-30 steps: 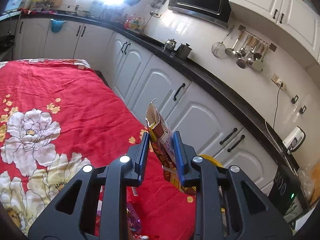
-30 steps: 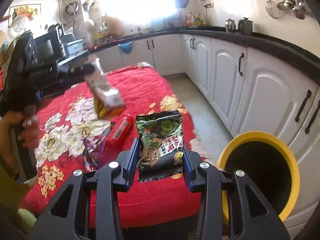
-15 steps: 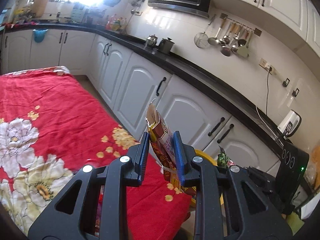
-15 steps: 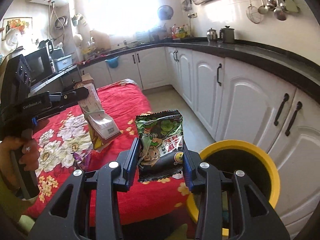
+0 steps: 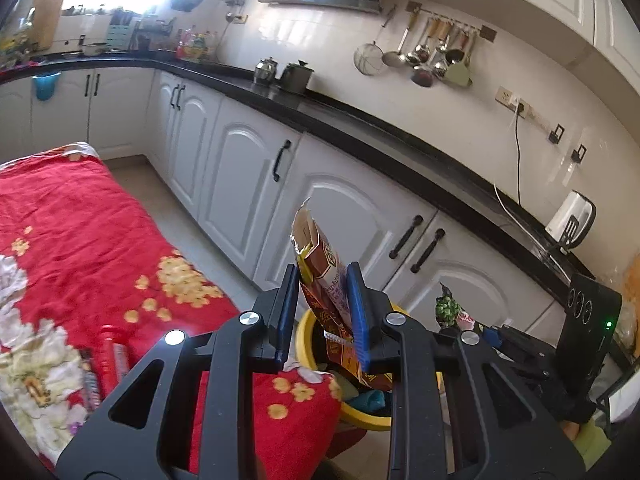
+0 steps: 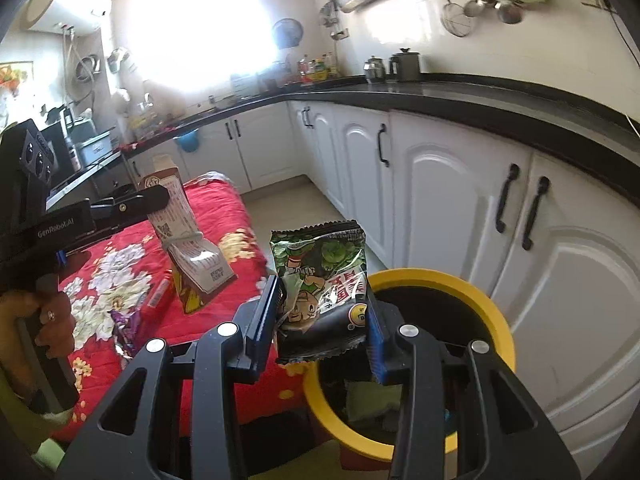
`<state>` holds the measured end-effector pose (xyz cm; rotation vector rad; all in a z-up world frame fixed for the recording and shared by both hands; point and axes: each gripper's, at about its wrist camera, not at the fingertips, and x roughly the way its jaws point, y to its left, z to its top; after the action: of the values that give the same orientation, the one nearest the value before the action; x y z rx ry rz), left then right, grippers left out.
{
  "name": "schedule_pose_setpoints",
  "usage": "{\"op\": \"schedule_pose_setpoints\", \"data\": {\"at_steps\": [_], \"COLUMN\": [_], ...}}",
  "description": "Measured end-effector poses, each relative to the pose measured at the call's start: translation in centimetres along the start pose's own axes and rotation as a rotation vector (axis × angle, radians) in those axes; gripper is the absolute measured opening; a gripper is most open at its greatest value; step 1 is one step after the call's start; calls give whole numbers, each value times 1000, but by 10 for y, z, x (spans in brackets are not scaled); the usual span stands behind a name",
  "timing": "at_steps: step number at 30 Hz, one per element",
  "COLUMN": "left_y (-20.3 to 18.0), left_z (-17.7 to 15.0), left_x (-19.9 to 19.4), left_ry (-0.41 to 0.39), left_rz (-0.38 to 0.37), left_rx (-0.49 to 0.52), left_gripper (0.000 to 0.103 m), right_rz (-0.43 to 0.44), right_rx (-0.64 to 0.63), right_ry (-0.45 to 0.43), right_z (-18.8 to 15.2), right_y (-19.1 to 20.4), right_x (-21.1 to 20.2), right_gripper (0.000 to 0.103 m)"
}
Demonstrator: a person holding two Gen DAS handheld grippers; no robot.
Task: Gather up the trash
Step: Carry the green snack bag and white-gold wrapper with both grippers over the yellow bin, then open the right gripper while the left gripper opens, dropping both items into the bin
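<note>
Beside the round yellow-rimmed plastic bin (image 6: 432, 280), on its left, my left claw (image 5: 322, 312) is clenched on a torn brown-and-yellow cardboard carton (image 5: 324, 280). Over the last second this claw has swung off the red flowered cloth on the desk (image 5: 80, 240) and now hangs with the carton's lower end just over the bin's near edge. From the right wrist camera the same carton (image 6: 192, 256) hangs above the cloth's edge, left of the bin, so I judge it needs a little more travel before letting go.

Left of the bin on the cloth lie a flat red wrapper (image 5: 114, 364) and a purple foil wrapper (image 6: 126, 328), both yet to be collected.

Directly over the bin, my right claw (image 6: 322, 316) is grasping a green-and-black printed snack bag (image 6: 320, 288). A second ago the bin sat off to the right of that bag; now its dark mouth lies under and behind it, so I reckon a drop from here would land inside.

Inside the bin I can make out a pale greenish crumpled piece (image 6: 372, 400) and something teal (image 5: 370, 398) low down; the rest is too dark to tell.
</note>
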<state>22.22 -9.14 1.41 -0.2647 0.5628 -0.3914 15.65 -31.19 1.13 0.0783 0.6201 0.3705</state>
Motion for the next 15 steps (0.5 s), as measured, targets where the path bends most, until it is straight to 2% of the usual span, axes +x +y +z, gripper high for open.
{"op": "schedule_pose_setpoints", "data": {"at_steps": [10,15], "left_y": [-39,-57], "left_z": [-15,-27], "left_x": [49,76], "left_ry": [64,95], "left_rz": [-23,-8], "left_rx": [47,104], "left_gripper": [19,19], "right_rz": [-46,-53], "right_rx": [89,126], "right_ry": [49,82], "right_z": [-24,-37], "right_y": [-48,-66], "right_x": [11,22], "right_gripper": [37,38]}}
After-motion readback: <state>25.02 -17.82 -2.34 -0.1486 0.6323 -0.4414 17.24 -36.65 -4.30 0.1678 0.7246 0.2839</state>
